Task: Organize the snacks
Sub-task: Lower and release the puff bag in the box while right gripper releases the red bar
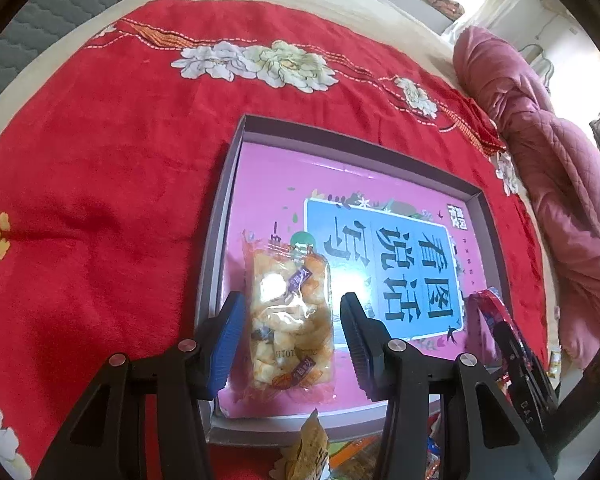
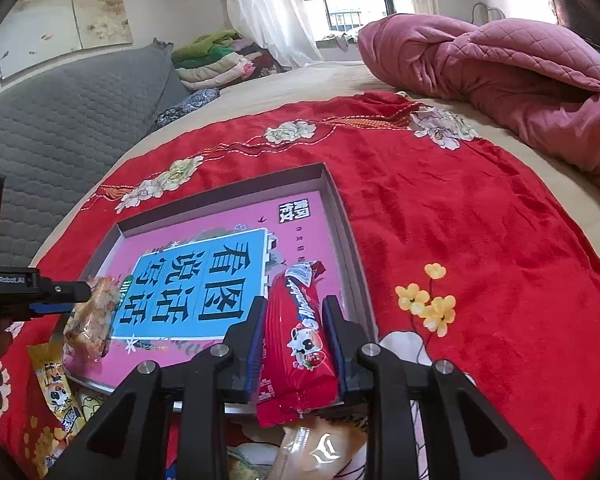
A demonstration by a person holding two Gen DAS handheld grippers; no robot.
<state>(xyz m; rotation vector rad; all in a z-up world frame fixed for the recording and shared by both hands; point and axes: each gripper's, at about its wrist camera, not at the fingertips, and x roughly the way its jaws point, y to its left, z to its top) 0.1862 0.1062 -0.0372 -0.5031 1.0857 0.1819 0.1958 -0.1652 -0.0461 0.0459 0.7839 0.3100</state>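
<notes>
A shallow box (image 1: 340,136) with a pink and blue printed bottom lies on the red flowered blanket (image 1: 100,160). In its near left corner rests a clear bag of puffed snacks (image 1: 290,320). My left gripper (image 1: 293,300) straddles that bag with its jaws open, and a thin gap shows on the right side. My right gripper (image 2: 294,304) is shut on a red snack bar (image 2: 300,340), held at the box's (image 2: 220,188) near right corner. The left gripper (image 2: 80,292) and the puffed bag (image 2: 90,316) also show at the left of the right wrist view.
Loose packets lie on the blanket in front of the box: a yellow one (image 2: 56,392) and a pale orange one (image 2: 320,452). A pink quilt (image 2: 500,68) is heaped at the far right. A grey quilted pad (image 2: 60,120) borders the bed at the left.
</notes>
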